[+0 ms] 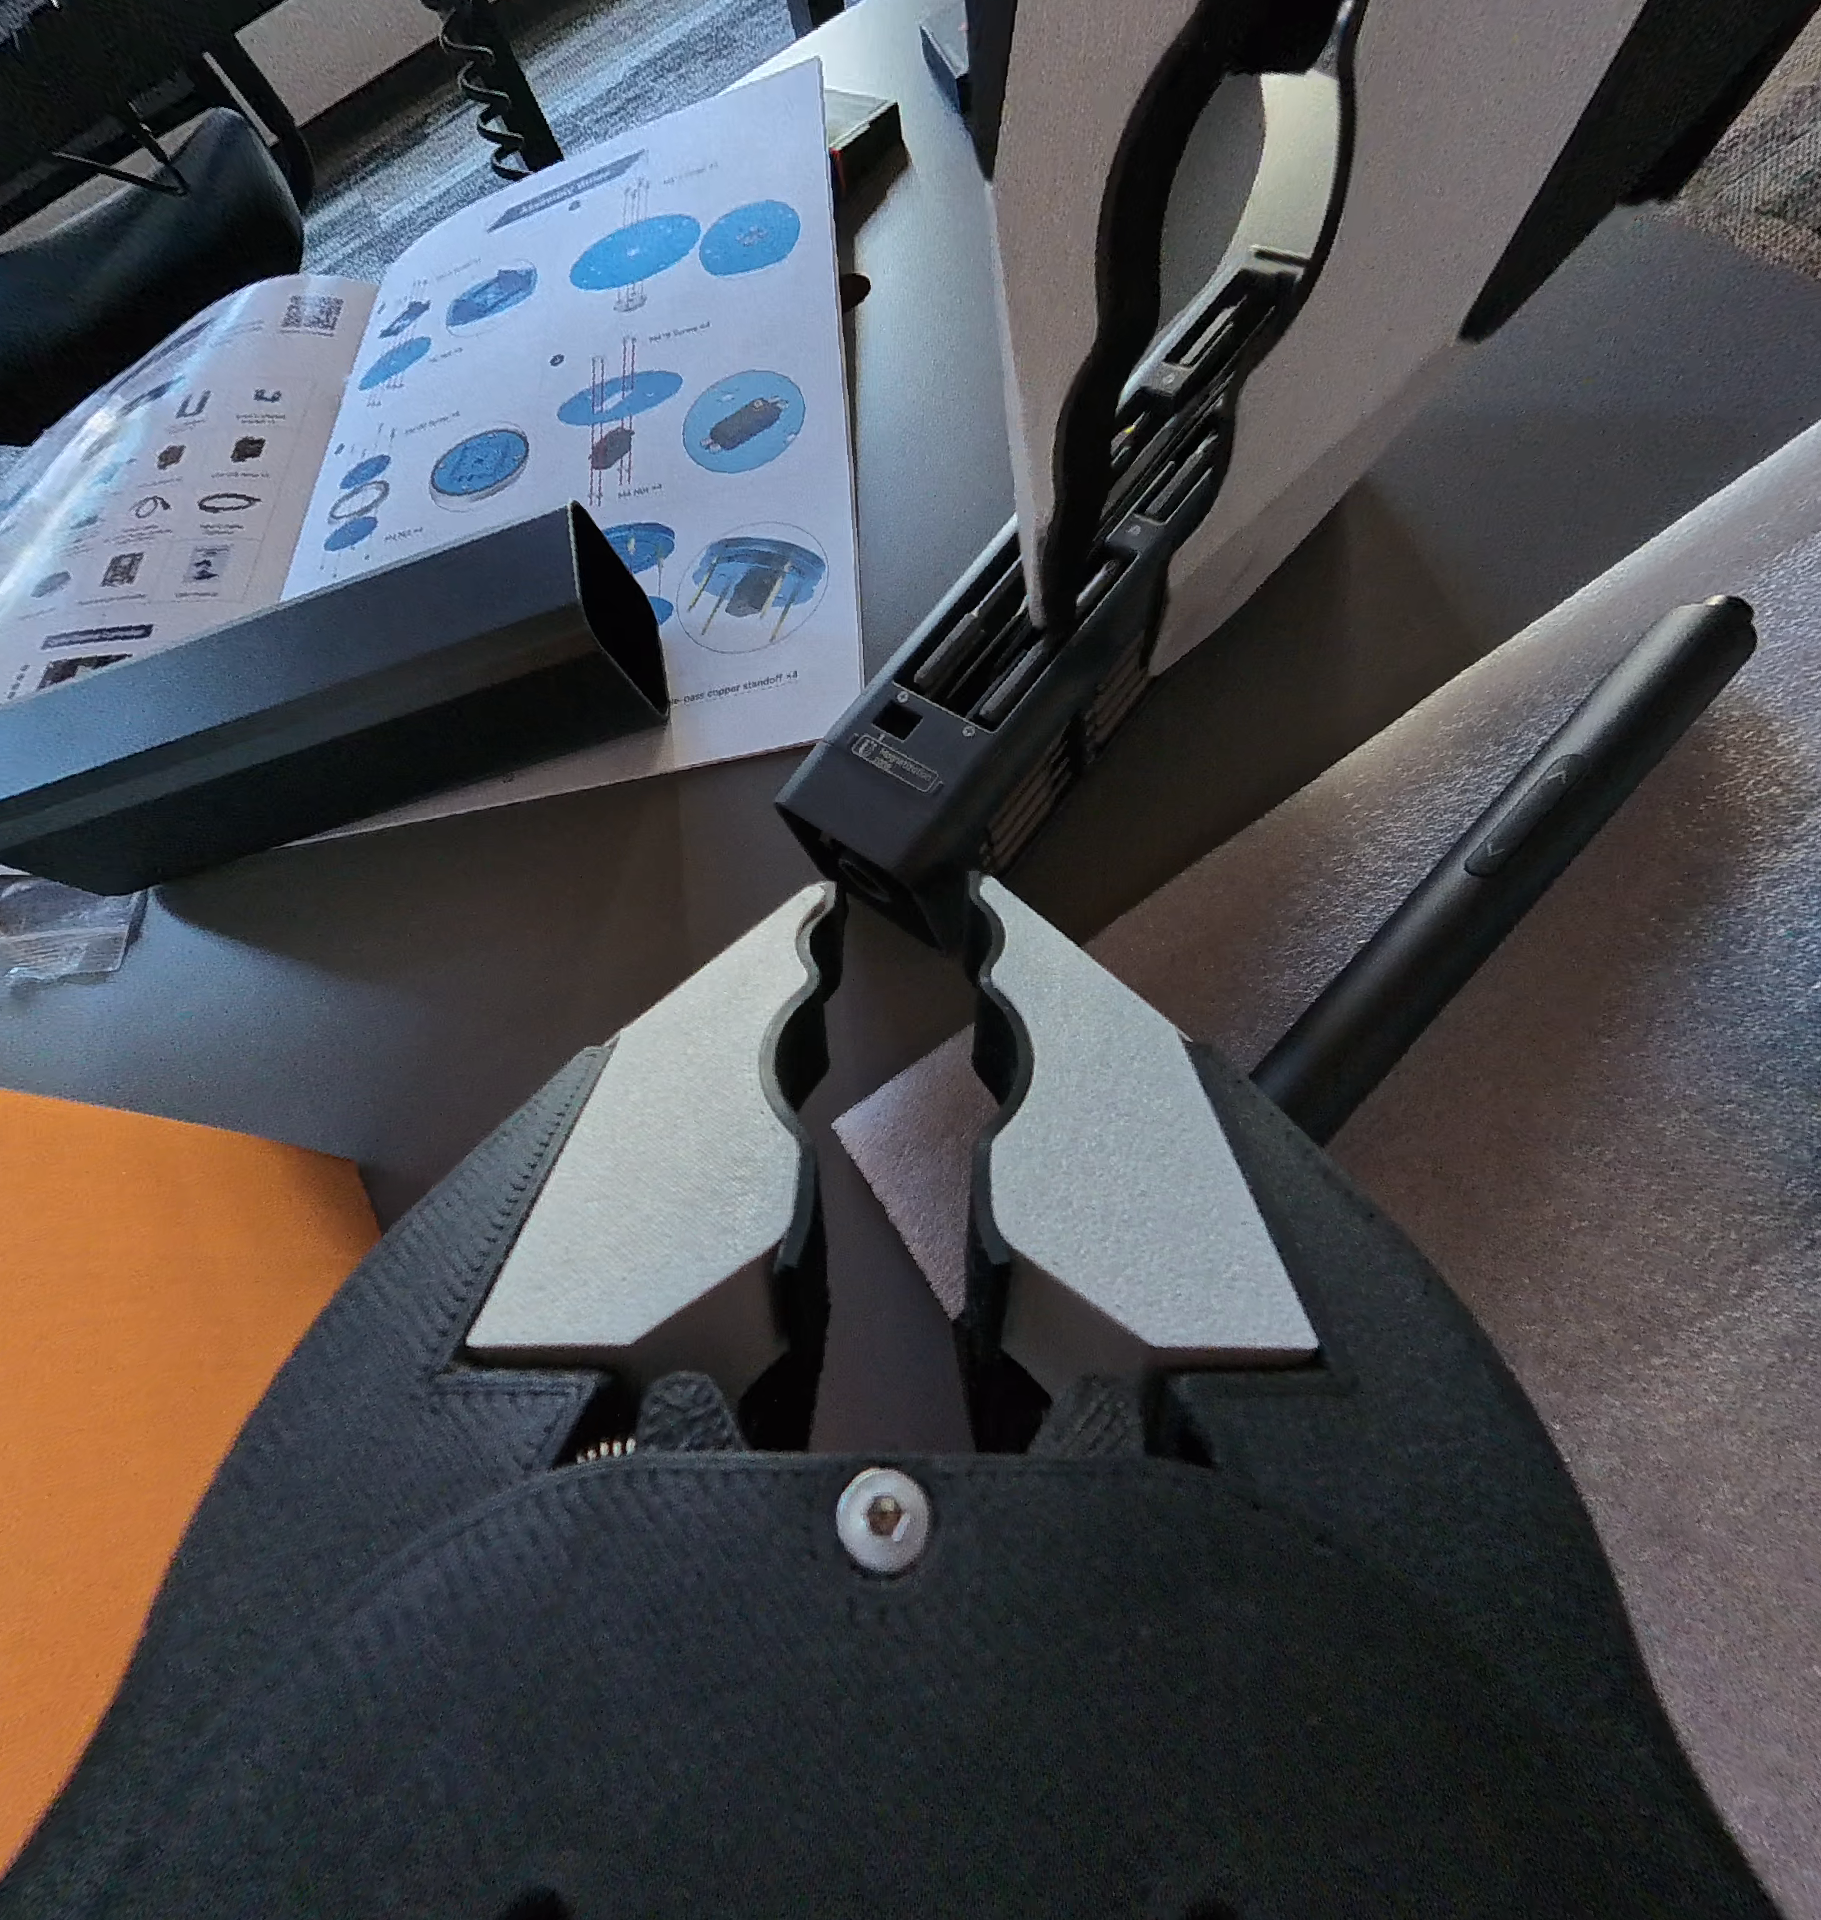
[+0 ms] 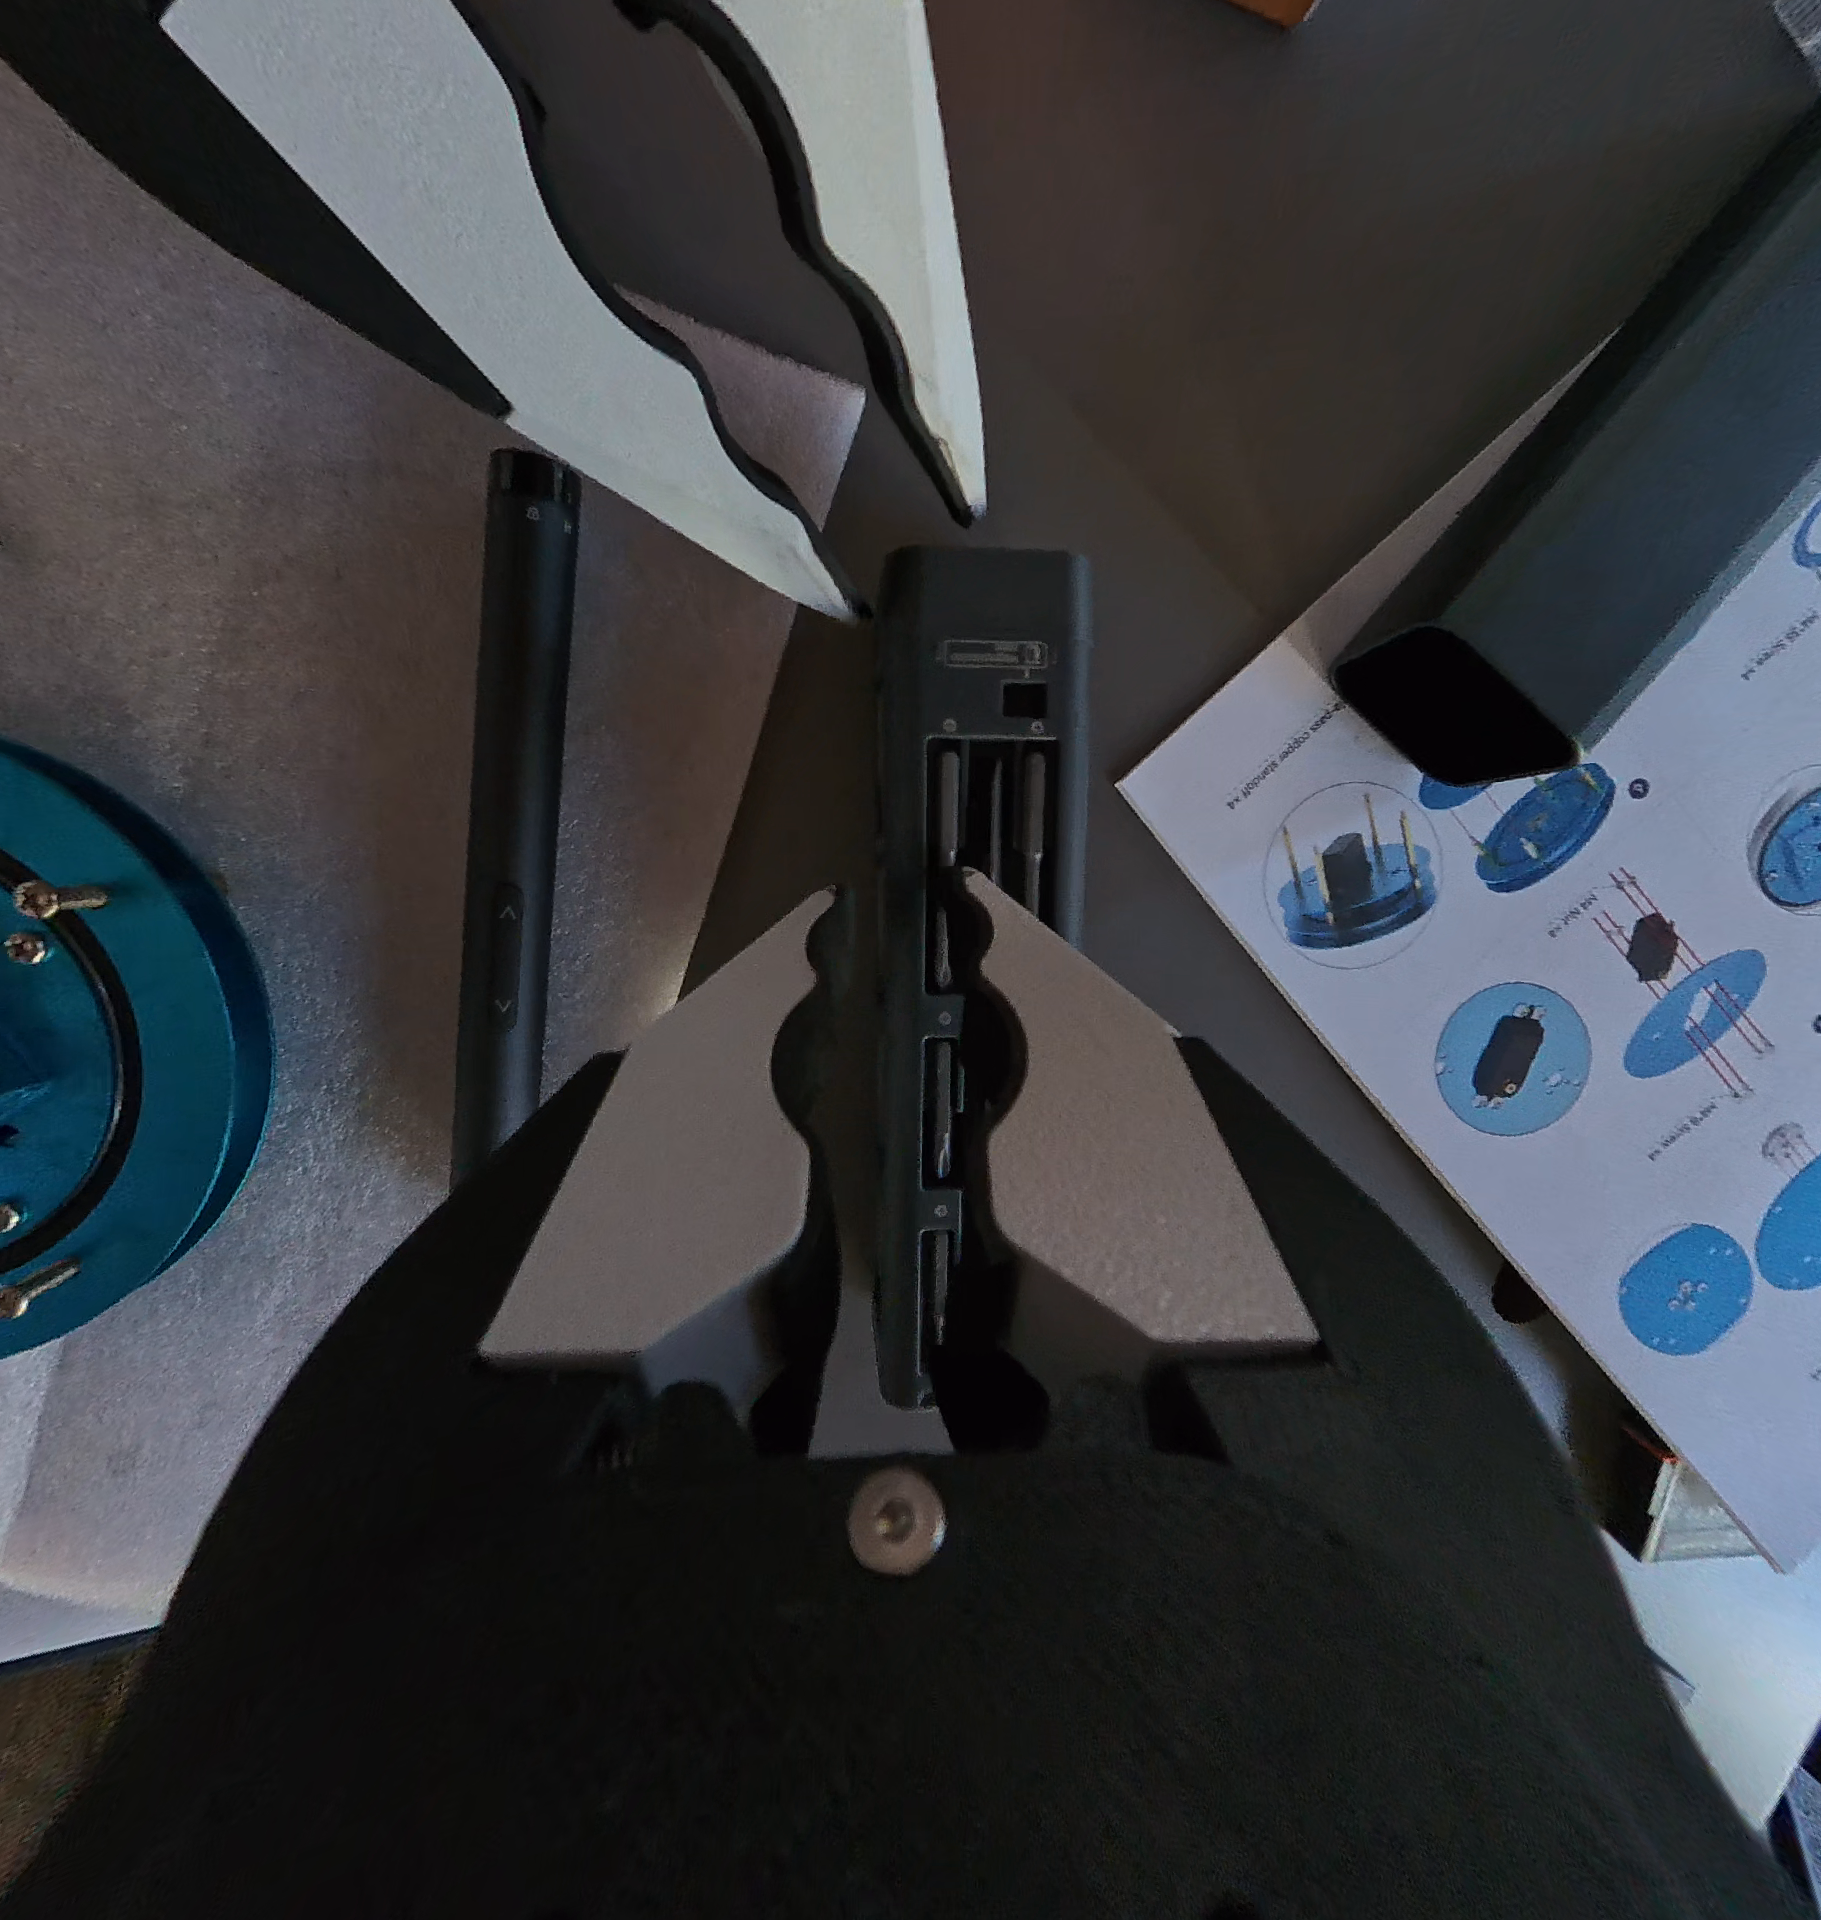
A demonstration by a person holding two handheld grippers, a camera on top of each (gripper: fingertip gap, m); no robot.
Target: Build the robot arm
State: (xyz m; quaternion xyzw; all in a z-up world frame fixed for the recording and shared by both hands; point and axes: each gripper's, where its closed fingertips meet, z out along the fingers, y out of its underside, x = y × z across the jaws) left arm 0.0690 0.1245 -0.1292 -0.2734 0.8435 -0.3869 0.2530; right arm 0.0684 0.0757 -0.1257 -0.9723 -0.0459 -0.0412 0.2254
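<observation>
1. The left gripper is seen with its jaws a small way apart, and nothing is held between them. Its fingertips are placed at the near end of the black bit holder, one at each side of that end; whether they touch it cannot be told.

2. The right gripper is lowered over the middle of the same bit holder. Its jaws are partly open, and one finger reaches into a slot among the screwdriver bits. Whether a bit is already pinched cannot be told from the pictures.

3. It is judged that the holder is steadied at its end by the left gripper so that it does not slide while the slots are reached from above.

4. The bit holder lies on the dark tabletop, between the grey foam mat and the printed instruction sheet.

5. A slim black electric screwdriver is laid on the foam mat, just beside the holder and parallel to it.

6. A blue round metal part with screws rests on the foam mat, further from the holder.

7. An empty dark rectangular sleeve lies partly on the instruction sheet, its open end turned toward the holder.

8. An orange sheet is seen at the near edge of the tabletop, beside the left gripper.
</observation>
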